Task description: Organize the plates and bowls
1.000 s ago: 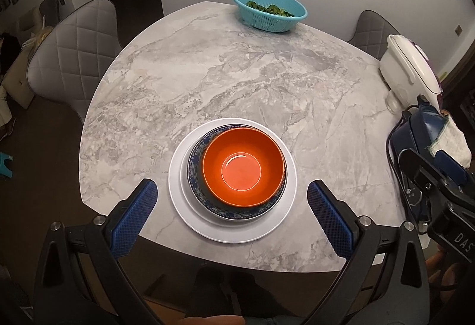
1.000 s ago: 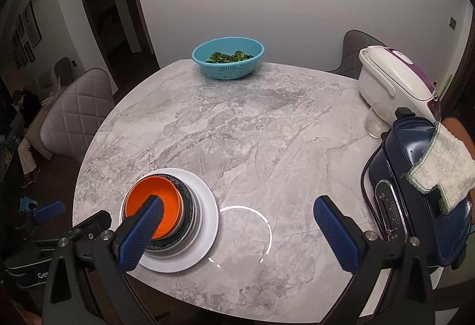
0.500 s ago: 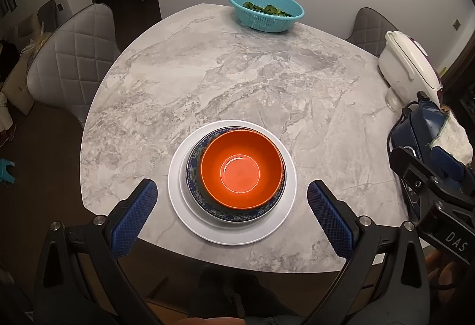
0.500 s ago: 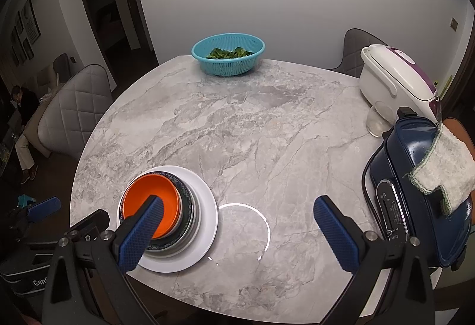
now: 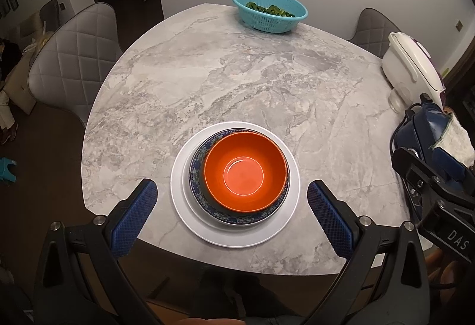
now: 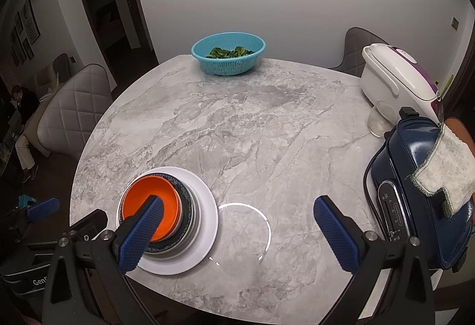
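- Orange bowl [image 5: 245, 175] sits in a blue bowl [image 5: 197, 160] on a white plate [image 5: 184, 207], near the worktop [image 5: 237, 81] front edge.
- Left claw [image 5: 232, 216] and right claw [image 6: 237, 231] both gape, empty.

In our left wrist view the blue patterned plate [image 5: 198, 176] shows only as a rim ring; the orange bowl [image 5: 245, 173] covers its middle. The navy appliance [image 5: 421, 129] is cut off by the frame's right edge and partly hidden behind the right gripper's black body. From our right wrist, a blue fingertip [image 6: 142, 231] blocks the bowl's near side, and we cannot make out the panel markings on the appliance. The leaves in the teal basket [image 6: 228, 57] are too small for us to name. The white rice cooker [image 5: 412, 63] runs off the edge.
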{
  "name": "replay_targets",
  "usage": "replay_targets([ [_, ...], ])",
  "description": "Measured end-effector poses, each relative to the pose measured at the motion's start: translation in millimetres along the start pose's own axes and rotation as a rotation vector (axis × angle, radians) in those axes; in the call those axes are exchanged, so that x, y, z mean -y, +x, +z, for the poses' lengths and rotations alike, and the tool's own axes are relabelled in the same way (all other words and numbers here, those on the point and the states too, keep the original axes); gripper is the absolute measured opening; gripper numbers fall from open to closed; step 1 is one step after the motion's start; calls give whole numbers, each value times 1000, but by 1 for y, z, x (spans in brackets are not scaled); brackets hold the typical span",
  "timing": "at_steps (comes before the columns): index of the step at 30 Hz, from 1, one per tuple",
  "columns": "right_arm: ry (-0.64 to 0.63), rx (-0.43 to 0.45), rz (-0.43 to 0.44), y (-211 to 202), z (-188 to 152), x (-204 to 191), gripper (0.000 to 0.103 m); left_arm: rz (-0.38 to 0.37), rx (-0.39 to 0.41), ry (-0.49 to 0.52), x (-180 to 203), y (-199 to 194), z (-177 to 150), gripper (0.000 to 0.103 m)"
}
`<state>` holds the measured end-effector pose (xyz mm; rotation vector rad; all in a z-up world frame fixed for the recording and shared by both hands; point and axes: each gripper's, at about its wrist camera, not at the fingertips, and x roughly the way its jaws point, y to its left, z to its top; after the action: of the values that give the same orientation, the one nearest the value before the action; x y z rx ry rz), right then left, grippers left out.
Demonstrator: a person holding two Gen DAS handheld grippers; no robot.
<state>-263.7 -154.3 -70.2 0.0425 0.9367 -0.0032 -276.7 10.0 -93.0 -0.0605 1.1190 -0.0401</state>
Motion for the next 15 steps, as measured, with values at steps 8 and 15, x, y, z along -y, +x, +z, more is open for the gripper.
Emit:
replay_targets([
  [8, 0, 1, -1, 1, 1, 1, 103, 24, 9, -6, 1, -1, -3, 103],
  [15, -1, 0, 0, 2, 0, 1, 103, 29, 5, -7, 2, -1, -5, 103],
])
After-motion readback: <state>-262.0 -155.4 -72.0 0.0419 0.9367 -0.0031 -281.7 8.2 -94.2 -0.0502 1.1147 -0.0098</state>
